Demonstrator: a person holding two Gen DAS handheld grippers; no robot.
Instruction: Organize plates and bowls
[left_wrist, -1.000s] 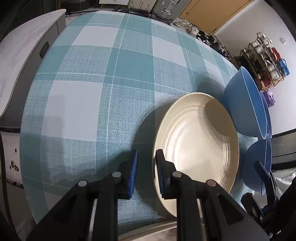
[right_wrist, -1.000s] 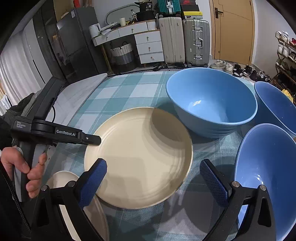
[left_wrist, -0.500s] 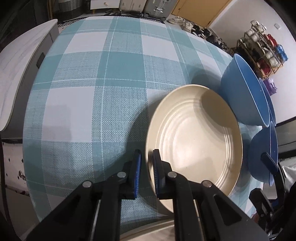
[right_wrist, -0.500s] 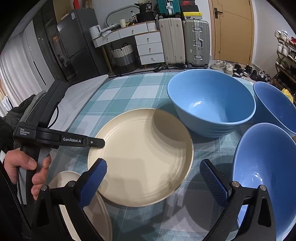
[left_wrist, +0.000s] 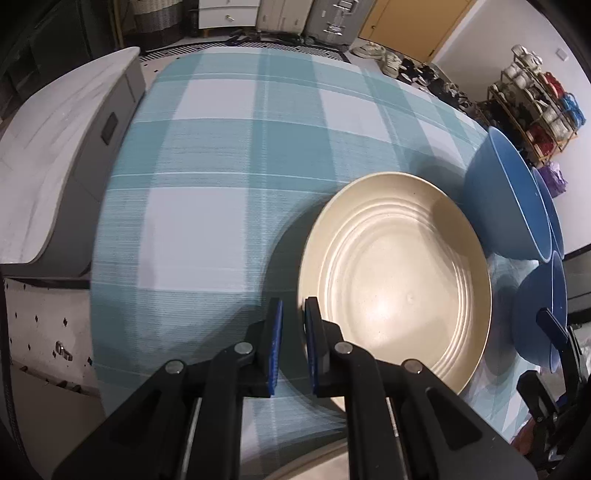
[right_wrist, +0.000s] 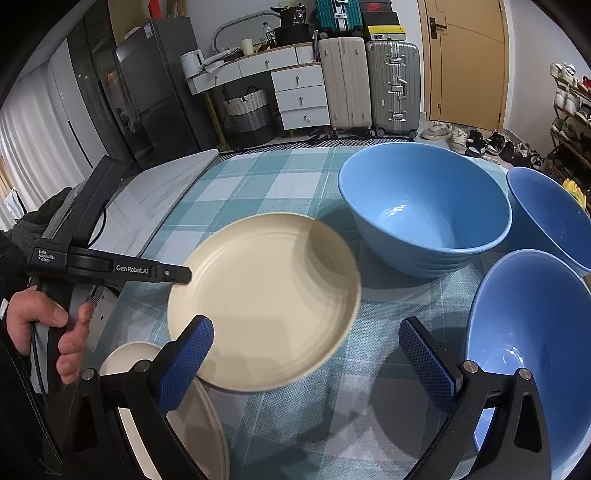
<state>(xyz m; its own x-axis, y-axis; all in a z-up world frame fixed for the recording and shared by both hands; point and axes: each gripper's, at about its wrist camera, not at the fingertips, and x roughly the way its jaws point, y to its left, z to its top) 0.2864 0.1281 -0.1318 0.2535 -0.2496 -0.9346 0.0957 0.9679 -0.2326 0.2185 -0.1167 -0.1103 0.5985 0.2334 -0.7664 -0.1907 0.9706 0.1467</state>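
My left gripper (left_wrist: 293, 314) is shut on the left rim of a large cream plate (left_wrist: 399, 280). In the right wrist view the left gripper (right_wrist: 186, 275) holds that cream plate (right_wrist: 266, 295), whose right side is blurred and casts a shadow on the cloth. A second cream plate (right_wrist: 123, 356) lies at the near left, partly under it. Three blue bowls stand to the right: a large bowl (right_wrist: 424, 206), a far-right bowl (right_wrist: 550, 214) and a near bowl (right_wrist: 528, 350). My right gripper (right_wrist: 304, 326) hangs open above the cloth with nothing between its fingers.
The table wears a teal and white checked cloth (left_wrist: 207, 177). A grey-white padded surface (left_wrist: 55, 147) adjoins its left side. A person's hand (right_wrist: 44, 321) grips the left tool's handle. Suitcases, drawers and a shoe rack stand beyond the table.
The left gripper's jaws have shut on the plate's rim. The plate's right edge has shifted left and looks raised; the right gripper has not moved.
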